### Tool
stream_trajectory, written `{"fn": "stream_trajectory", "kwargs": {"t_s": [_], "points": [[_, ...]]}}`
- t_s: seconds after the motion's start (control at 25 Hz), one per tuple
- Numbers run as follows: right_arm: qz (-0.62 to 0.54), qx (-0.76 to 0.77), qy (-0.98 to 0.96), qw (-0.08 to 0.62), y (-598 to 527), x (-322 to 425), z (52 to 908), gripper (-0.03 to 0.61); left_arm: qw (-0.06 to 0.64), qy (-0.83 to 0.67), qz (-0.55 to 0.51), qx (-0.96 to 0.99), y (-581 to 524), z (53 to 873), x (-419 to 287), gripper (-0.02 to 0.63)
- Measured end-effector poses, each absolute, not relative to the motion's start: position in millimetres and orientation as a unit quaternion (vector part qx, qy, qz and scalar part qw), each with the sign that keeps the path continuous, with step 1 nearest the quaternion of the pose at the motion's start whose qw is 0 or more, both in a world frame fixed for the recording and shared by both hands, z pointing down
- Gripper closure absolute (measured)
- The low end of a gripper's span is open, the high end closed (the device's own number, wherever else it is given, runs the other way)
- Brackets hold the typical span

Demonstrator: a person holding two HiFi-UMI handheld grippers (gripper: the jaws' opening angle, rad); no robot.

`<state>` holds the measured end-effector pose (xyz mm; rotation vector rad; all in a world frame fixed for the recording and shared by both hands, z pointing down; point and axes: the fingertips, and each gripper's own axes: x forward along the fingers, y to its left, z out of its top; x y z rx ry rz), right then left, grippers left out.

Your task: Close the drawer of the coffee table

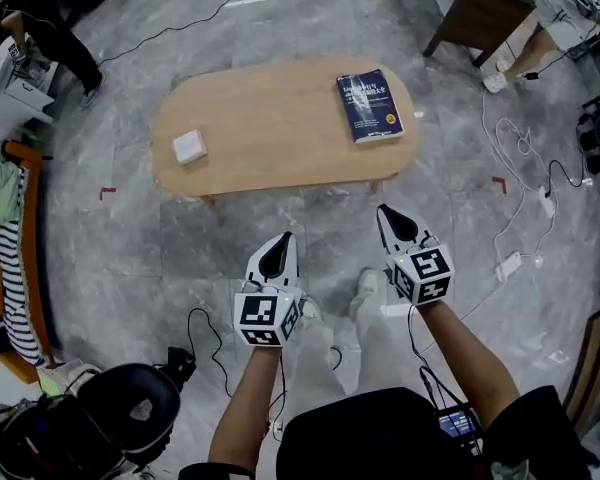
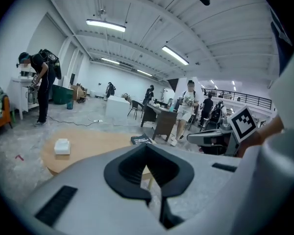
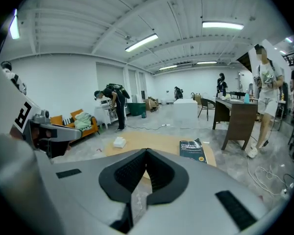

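Note:
The oval wooden coffee table (image 1: 280,138) stands on the grey floor ahead of me. I see no open drawer on it from any view; its near edge looks flush. A dark blue book (image 1: 369,105) lies at its right end and a small white box (image 1: 189,147) at its left end. My left gripper (image 1: 277,253) and right gripper (image 1: 395,223) hover side by side short of the table's near edge, touching nothing. Both are shut and empty. The left gripper view shows the table (image 2: 98,143) beyond the closed tips; the right gripper view shows the book (image 3: 192,150).
A black office chair (image 1: 130,408) sits at my lower left and an orange sofa (image 1: 20,268) along the left edge. A dark desk (image 1: 480,13) stands at the back right. Cables (image 1: 520,158) trail over the floor on the right. My shoes (image 1: 365,288) are just below the grippers.

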<state>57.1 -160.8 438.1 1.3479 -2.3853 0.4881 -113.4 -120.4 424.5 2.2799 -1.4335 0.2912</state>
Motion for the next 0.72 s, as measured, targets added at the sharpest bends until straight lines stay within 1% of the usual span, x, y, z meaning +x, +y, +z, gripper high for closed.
{"fn": "stream_trajectory", "kwargs": {"t_s": [0.32, 0.72], "points": [[0.159, 0.483, -0.848, 0.148, -138.3, 40.9, 389.8, 0.568, 0.183, -0.518, 0.087, 0.831, -111.4, 373.5, -131.2, 0.615], [0.109, 0.475, -0.863, 0.129, -102.1, 11.7, 328.7, 0.568, 0.169, -0.501, 0.058, 0.847, -88.3, 333.3, -148.8, 0.615]]}}
